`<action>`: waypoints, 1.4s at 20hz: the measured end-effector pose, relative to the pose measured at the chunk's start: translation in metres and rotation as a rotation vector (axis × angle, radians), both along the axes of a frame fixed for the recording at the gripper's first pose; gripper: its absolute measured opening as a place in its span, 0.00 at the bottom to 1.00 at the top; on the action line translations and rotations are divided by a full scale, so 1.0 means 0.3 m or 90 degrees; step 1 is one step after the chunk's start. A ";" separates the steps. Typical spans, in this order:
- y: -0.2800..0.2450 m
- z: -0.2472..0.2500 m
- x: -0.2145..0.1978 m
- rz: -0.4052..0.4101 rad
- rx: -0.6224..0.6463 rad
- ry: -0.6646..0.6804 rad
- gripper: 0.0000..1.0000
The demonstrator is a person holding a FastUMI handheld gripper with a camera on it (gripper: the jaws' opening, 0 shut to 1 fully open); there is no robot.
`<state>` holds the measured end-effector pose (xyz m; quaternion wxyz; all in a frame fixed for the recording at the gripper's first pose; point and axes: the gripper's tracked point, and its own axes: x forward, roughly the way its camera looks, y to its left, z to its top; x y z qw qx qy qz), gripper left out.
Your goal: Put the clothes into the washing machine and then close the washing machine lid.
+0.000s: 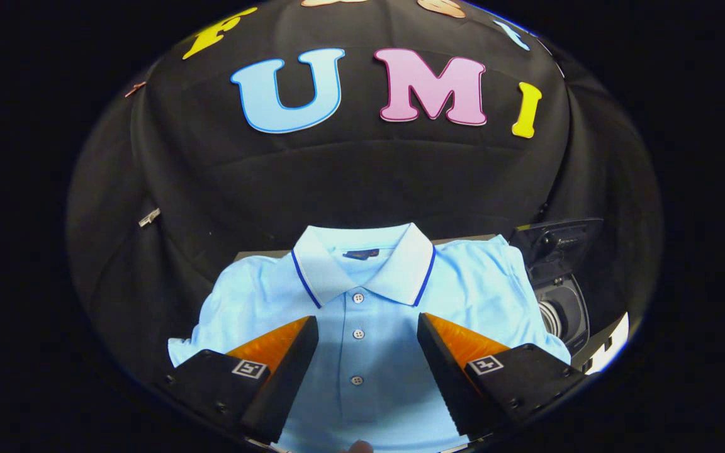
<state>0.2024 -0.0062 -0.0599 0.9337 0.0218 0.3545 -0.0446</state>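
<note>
A light blue polo shirt (362,302) lies flat and spread out below me, collar pointing away, with a white collar edged in dark blue and a row of buttons down the front. My gripper (367,330) hovers open above its chest, one finger on each side of the button placket, nothing between them. To the right of the shirt stands the washing machine (557,283), dark, with its lid raised and the round drum opening showing beneath.
The shirt rests on a low table whose back edge (262,255) shows just beyond the shoulders. Black cloth walls close off the back and both sides. A small fingertip-like shape (357,447) shows below the shirt's hem.
</note>
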 end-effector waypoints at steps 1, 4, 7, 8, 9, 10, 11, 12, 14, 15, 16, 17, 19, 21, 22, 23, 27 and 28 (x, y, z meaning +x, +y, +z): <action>-0.002 -0.014 0.006 0.002 -0.007 0.016 1.00; 0.022 -0.054 0.010 0.021 -0.009 0.053 0.99; 0.020 -0.079 0.001 0.011 -0.014 0.091 1.00; 0.017 -0.075 0.004 0.008 -0.011 0.093 1.00; 0.016 -0.078 0.002 0.005 -0.009 0.102 1.00; 0.008 -0.073 0.004 -0.002 -0.010 0.107 1.00; 0.011 -0.091 0.009 -0.005 -0.008 0.114 1.00; 0.007 -0.078 0.000 -0.002 -0.010 0.123 1.00; 0.010 -0.078 -0.001 0.003 -0.012 0.133 0.96; 0.009 -0.081 -0.004 0.007 -0.011 0.139 0.94; 0.011 -0.071 -0.006 0.004 -0.006 0.142 0.79; 0.006 -0.070 -0.004 -0.001 -0.009 0.142 0.79; 0.003 -0.068 -0.004 0.008 -0.004 0.141 0.55; 0.012 -0.073 -0.006 -0.001 0.005 0.139 0.43; 0.016 -0.068 -0.004 0.002 0.007 0.136 0.43; 0.017 -0.074 0.003 0.011 0.004 0.136 0.29; 0.010 -0.063 0.005 0.000 0.027 0.113 0.15; 0.011 -0.049 0.006 -0.004 0.027 0.102 0.15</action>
